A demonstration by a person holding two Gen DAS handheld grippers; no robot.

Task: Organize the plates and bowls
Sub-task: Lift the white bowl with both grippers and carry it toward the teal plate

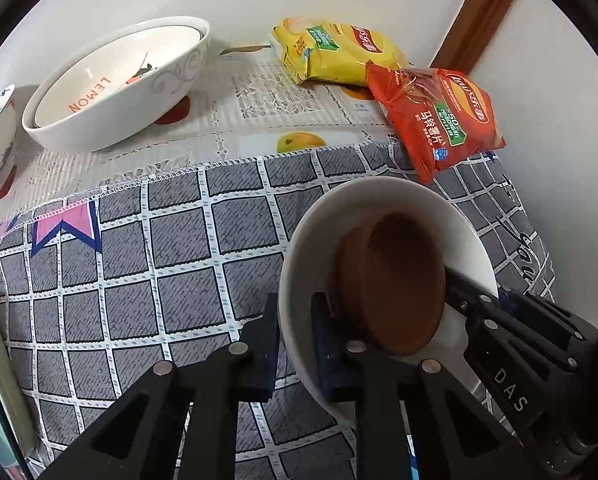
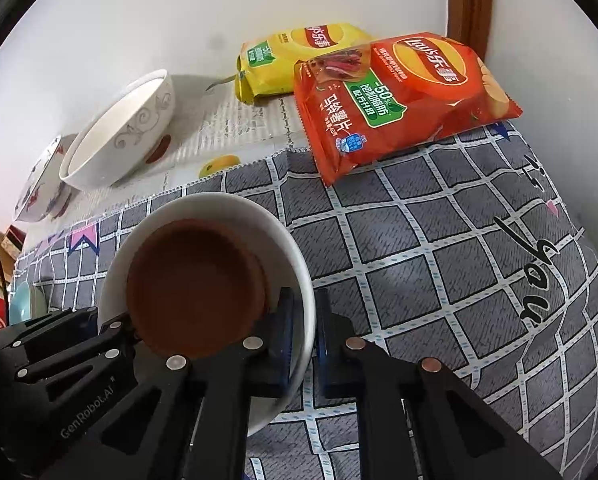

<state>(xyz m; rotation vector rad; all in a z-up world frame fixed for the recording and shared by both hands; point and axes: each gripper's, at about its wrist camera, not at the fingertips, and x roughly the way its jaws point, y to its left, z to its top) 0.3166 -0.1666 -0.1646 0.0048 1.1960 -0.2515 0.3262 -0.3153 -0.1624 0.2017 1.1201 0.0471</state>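
Your left gripper (image 1: 295, 344) and right gripper (image 2: 305, 332) each clamp opposite rims of the white bowl (image 1: 379, 204), holding brown dishes (image 2: 195, 284), near you on the grey checked cloth (image 2: 419, 260).

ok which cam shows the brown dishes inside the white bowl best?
Right wrist: it looks down into the white ceramic bowl, showing the stacked round brown dishes almost fully. Left wrist sees them edge-on and skewed, partly behind its own fingers.
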